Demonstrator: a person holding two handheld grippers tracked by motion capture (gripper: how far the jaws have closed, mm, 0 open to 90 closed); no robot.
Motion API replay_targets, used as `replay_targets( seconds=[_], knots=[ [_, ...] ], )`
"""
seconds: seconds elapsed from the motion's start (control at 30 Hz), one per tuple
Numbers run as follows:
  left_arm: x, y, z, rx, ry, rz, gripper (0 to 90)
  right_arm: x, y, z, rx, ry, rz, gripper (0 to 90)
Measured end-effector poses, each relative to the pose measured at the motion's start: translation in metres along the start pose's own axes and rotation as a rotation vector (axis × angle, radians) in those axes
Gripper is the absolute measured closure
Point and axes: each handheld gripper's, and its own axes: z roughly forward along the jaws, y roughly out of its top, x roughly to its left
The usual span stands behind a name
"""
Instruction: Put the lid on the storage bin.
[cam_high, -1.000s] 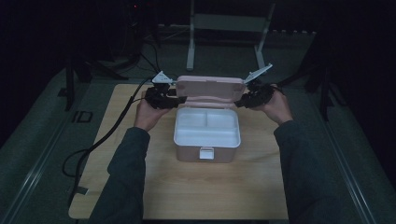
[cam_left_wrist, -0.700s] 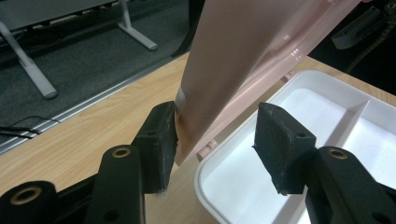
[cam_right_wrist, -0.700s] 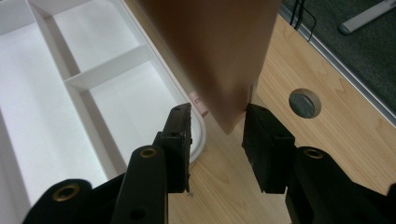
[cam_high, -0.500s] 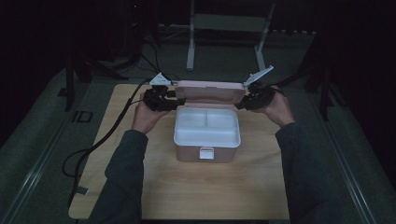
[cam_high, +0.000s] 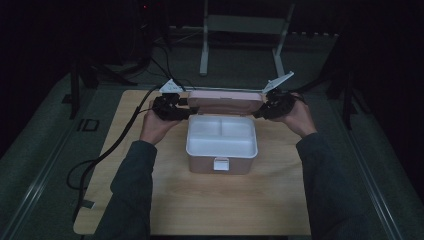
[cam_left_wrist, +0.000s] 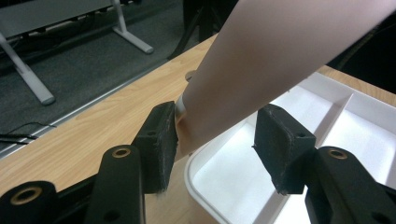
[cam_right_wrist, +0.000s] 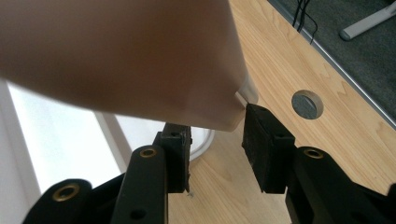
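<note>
Lunch box open mid-table, my two grippers at the ends of its raised lid.

The white lunch box (cam_high: 221, 145) sits at the middle of the wooden table (cam_high: 200, 200), its pink lid (cam_high: 225, 101) tipped up along the far edge and a latch on the near wall. From the high view I see two bare compartments inside, split by a ridge; my left gripper (cam_high: 184, 106) and right gripper (cam_high: 260, 111) sit at the lid's two ends, but I cannot judge the jaws there. The left gripper view is closer: my left jaws stand wide apart, one pad touching the lid's corner (cam_left_wrist: 280, 60), the other clear above the white tray. The right gripper view has my right jaws partly open around the lid's corner (cam_right_wrist: 140, 56), with no firm clamp visible, and a round grommet (cam_right_wrist: 307, 104) in the tabletop just beyond.
</note>
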Motion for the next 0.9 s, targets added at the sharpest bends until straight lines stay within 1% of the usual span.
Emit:
replay_targets(
  seconds=[0.43,0.57,0.63,0.83,0.9],
  knots=[
    [-0.004,-0.001,-0.006,-0.009,-0.01,0.018,48.6,0.003,0.002,-0.006,-0.01,-0.003,-0.018,61.2],
    [-0.005,-0.002,-0.008,-0.004,-0.014,0.024,48.5,0.004,0.001,-0.007,-0.01,-0.001,-0.024,60.9],
    [-0.005,-0.002,-0.008,-0.001,-0.014,0.029,48.3,0.005,0.001,-0.007,-0.007,0.003,-0.021,59.9],
    [-0.007,-0.002,-0.01,0.001,-0.019,0.038,48.2,0.006,-0.001,-0.009,-0.005,0.014,-0.035,59.4],
    [-0.008,-0.002,-0.011,0.0,-0.024,0.038,48.0,0.008,-0.001,-0.009,-0.003,0.017,-0.033,59.2]
  ],
)
